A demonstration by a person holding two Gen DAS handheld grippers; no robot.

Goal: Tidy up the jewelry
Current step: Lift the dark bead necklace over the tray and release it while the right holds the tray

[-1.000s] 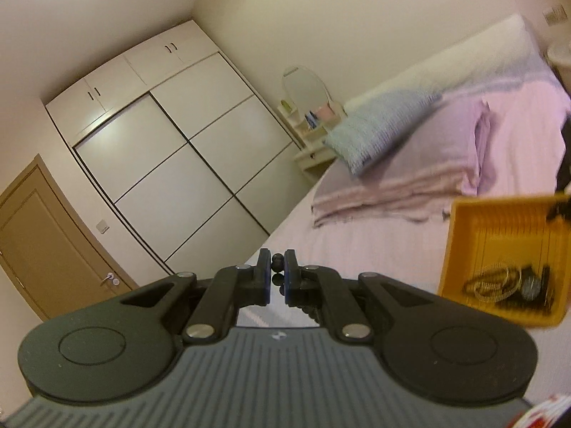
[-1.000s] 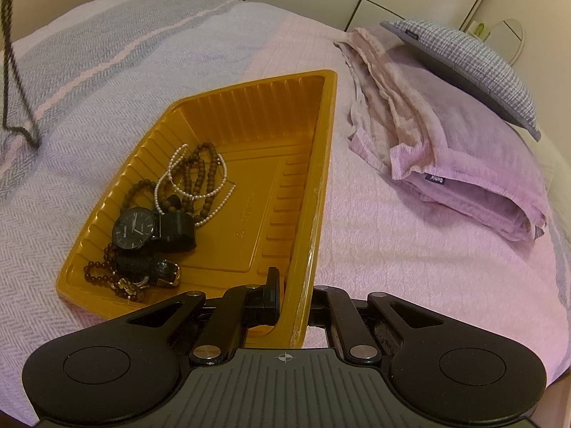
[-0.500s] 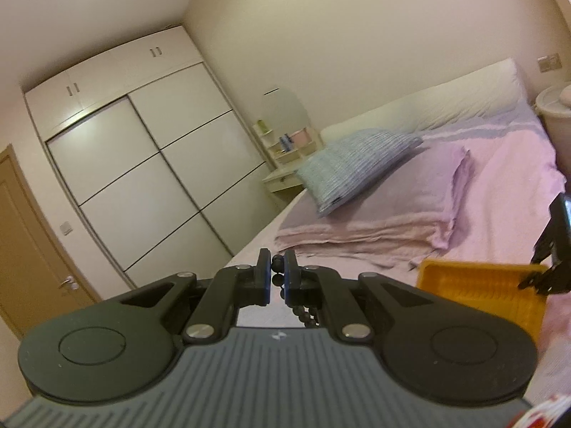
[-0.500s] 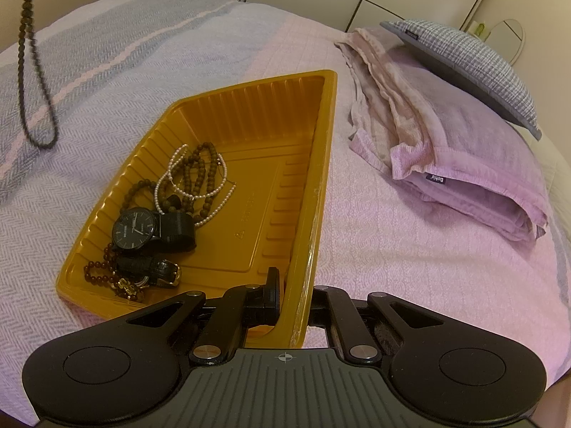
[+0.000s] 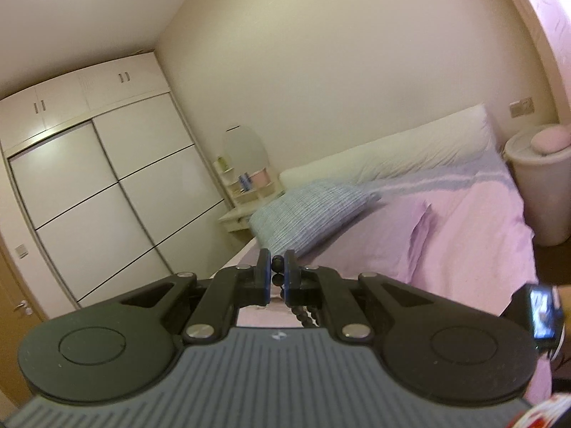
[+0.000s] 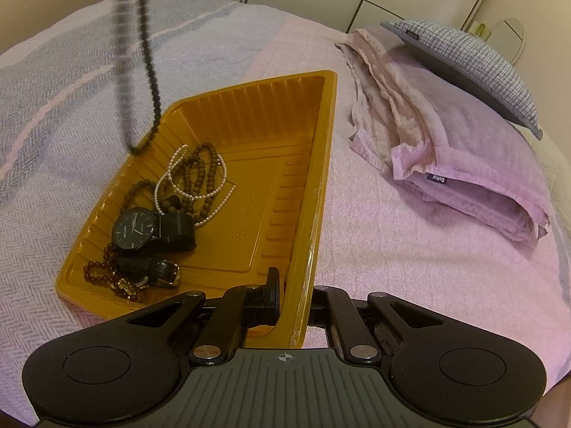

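Note:
My left gripper (image 5: 277,273) is shut on a dark bead necklace (image 5: 303,315), which hangs below the fingers. In the right wrist view the necklace (image 6: 150,67) dangles over the far left edge of the orange tray (image 6: 257,114). My right gripper (image 6: 294,297) is shut on the tray's near right rim. The tray lies on the bed and holds a black watch (image 6: 137,230), a pearl strand (image 6: 210,192), brown bead bracelets (image 6: 194,171) and a dark red bead bracelet with a strap (image 6: 142,271).
The bed (image 6: 410,232) has a pink and grey striped cover. A folded pink blanket (image 6: 446,142) and a checked pillow (image 6: 474,57) lie right of the tray. A wardrobe (image 5: 107,196), a vanity (image 5: 246,185) and a white bin (image 5: 539,185) stand around the bed.
My left gripper has risen and tilted up, so the tray has left its view. The hanging necklace has swung right, from beside the tray to over its far left edge. The right gripper has not moved.

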